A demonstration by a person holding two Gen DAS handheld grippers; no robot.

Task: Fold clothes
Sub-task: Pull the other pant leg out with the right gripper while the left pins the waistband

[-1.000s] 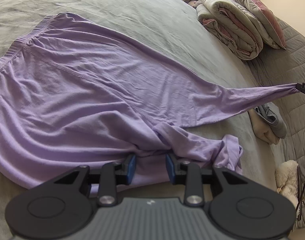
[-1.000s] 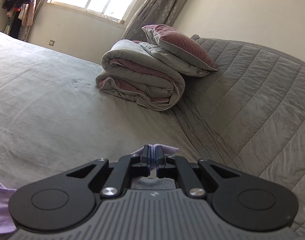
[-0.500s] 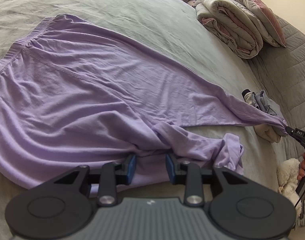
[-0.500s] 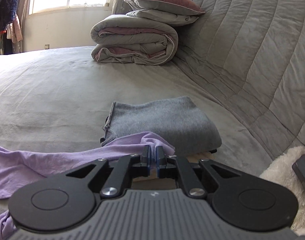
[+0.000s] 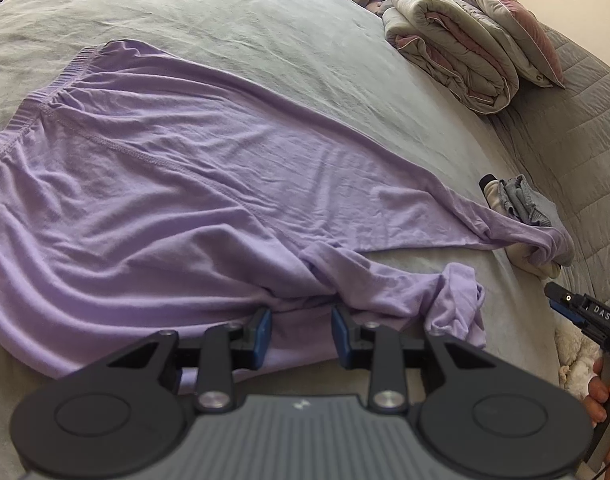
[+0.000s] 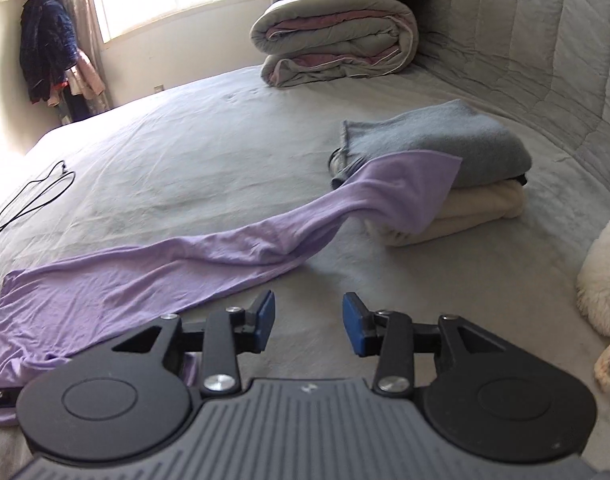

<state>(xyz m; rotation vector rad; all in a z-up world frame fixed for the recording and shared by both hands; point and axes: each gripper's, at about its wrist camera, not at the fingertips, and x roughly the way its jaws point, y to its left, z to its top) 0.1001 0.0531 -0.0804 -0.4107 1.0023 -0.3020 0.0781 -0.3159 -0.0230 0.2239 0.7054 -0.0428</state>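
The lilac garment (image 5: 177,184) lies spread but unfolded on the bed (image 5: 265,32), one sleeve end draped over the stack of folded clothes (image 6: 465,184); no fold is made yet. My right tongs (image 6: 308,322) have just been opening and now stand empty, clear of that sleeve. My left tongs (image 5: 301,334) sit part-open astride the bunched near edge; I cannot tell whether they grip it.
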